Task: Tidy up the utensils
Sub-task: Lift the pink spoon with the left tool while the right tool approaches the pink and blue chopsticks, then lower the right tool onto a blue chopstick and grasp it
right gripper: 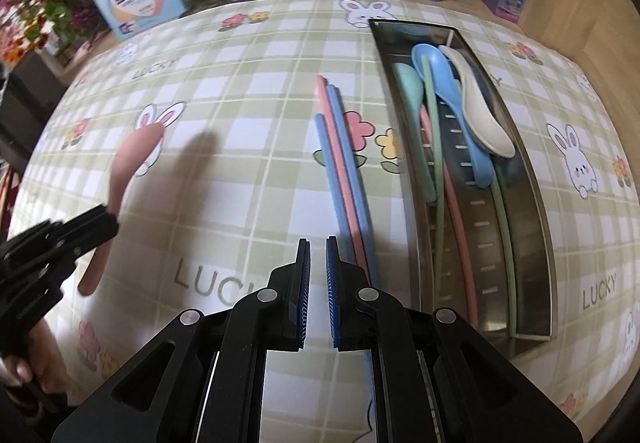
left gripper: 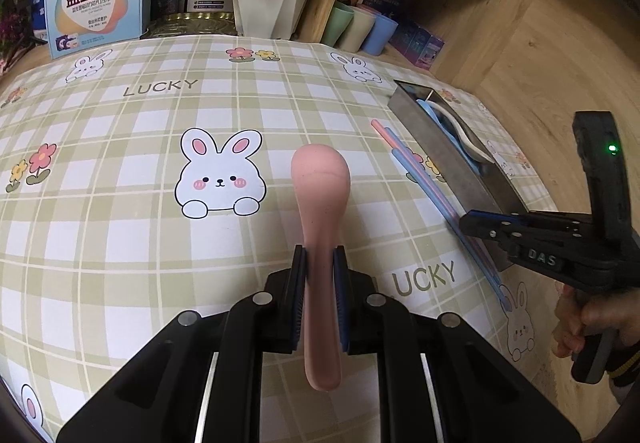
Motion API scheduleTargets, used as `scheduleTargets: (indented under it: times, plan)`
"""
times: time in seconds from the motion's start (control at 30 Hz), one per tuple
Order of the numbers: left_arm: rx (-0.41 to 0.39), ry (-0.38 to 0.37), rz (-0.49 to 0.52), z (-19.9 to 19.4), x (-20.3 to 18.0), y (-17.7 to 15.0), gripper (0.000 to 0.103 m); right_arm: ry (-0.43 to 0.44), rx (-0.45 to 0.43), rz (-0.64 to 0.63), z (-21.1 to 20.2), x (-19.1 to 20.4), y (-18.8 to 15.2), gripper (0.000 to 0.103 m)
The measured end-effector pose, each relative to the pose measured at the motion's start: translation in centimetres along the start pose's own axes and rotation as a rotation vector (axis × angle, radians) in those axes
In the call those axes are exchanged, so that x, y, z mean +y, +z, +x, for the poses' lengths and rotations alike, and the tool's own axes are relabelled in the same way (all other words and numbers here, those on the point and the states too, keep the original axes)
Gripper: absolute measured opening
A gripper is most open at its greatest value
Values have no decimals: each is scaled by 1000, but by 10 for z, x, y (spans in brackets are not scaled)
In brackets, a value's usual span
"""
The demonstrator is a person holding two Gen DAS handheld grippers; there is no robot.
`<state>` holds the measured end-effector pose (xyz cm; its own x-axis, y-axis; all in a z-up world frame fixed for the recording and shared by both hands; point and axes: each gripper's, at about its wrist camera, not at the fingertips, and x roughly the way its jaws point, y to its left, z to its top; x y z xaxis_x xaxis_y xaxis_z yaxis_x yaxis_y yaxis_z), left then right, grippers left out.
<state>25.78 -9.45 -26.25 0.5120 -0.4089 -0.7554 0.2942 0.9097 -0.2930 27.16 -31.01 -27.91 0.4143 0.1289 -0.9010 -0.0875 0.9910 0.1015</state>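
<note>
pink spoon blurred — chopsticks' ends hidden

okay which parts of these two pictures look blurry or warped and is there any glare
Left wrist view: sharp; the pink spoon in the left gripper is crisp, fisheye bows the tablecloth. Right wrist view: the same spoon and left gripper are motion-smeared, the metal tray reflects softly without harsh glare, and the spoon casts a shadow.

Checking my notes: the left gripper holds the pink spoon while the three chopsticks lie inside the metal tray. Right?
Not quite. The left gripper does hold the pink spoon, but the right wrist view shows the three chopsticks on the tablecloth beside the tray.
</note>
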Motion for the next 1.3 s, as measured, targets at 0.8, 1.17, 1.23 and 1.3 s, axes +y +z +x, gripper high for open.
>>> scheduleTargets:
  times: [0.8,1.17,1.23,1.3]
  plan:
    - [-37,-50,-78,-9,24,0,13,-132,-12,235,18,-10,6,35]
    - [-38,-53,-84,-10,24,0,13,-145,30,226,27,-6,17,36]
    - [-39,-54,-86,-11,24,-1,13,-155,42,216,31,-3,21,38]
    - [-39,-56,-89,-11,25,-1,13,-158,46,209,33,-1,25,39]
